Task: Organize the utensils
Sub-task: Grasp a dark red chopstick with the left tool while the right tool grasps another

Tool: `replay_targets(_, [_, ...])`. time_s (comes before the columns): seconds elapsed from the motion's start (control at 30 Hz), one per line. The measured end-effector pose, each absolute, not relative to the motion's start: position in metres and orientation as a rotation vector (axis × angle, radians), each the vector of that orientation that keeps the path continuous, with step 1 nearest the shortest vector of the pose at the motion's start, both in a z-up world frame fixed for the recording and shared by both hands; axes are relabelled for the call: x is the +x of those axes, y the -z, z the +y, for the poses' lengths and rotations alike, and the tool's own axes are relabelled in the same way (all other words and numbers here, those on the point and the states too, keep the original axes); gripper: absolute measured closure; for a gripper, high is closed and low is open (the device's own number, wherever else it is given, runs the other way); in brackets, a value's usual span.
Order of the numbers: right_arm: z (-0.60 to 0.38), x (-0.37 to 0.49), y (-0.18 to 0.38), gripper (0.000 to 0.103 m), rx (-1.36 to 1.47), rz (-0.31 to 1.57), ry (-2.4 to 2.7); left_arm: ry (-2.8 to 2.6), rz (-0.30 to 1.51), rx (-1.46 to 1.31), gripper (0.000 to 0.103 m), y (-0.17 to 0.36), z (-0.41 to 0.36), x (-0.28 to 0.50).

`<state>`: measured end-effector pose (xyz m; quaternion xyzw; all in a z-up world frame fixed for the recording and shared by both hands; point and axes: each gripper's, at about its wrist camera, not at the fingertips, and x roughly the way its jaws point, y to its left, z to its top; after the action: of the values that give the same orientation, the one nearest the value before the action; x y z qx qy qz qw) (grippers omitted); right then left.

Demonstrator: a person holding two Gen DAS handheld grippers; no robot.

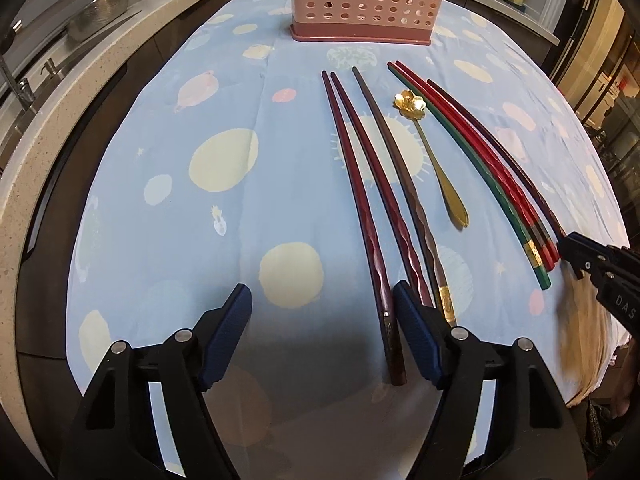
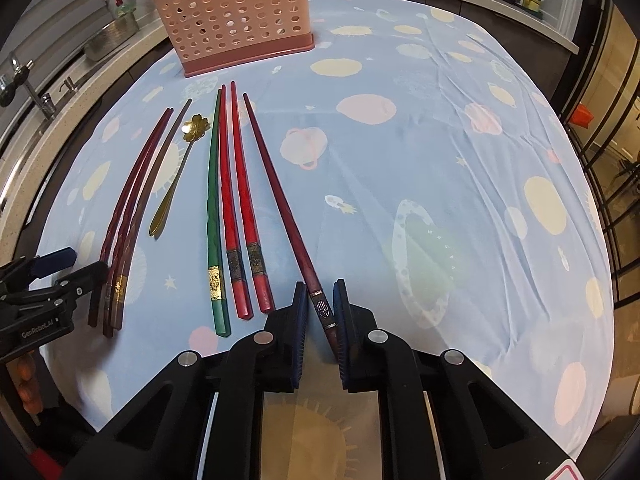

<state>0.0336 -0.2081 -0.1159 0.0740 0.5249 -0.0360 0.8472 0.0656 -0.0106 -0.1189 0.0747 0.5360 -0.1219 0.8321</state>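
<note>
Right gripper (image 2: 320, 312): jaws clenched on butt end of dark maroon chopstick (image 2: 280, 200), lying on clothed counter (image 2: 440, 160).
Left gripper (image 1: 322, 312): jaws released, astride dark red chopstick (image 1: 360, 200).
Handling: light, stiff, slick lacquer; pinch near thick end.
Destination: pink basket (image 2: 236, 24).

7 chopsticks and a gold flower-headed spoon (image 2: 176, 168) lie side by side at left of frame on a blue patterned cloth: 3 dark maroon chopsticks (image 2: 128, 208), 1 green chopstick (image 2: 214, 208), 2 red chopsticks (image 2: 236, 200), 1 purple-red chopstick (image 2: 280, 200); a pink perforated caddy (image 2: 236, 24) stands upright at upper left.
</note>
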Motion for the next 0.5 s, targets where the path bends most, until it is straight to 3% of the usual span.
replay_targets(0.3, [-0.21,0.027,0.116,0.093,0.187,1.115,0.076,0.281,1.139,0.164,0.04,0.118,-0.004,0.05])
replay_targets(0.4, [-0.21,0.026,0.116,0.093,0.188,1.116,0.076,0.284,1.134,0.16,0.048,0.118,-0.003,0.049])
replay_targets(0.5, [-0.21,0.026,0.116,0.093,0.187,1.117,0.073,0.295,1.13,0.155,0.063,0.116,-0.003,0.046])
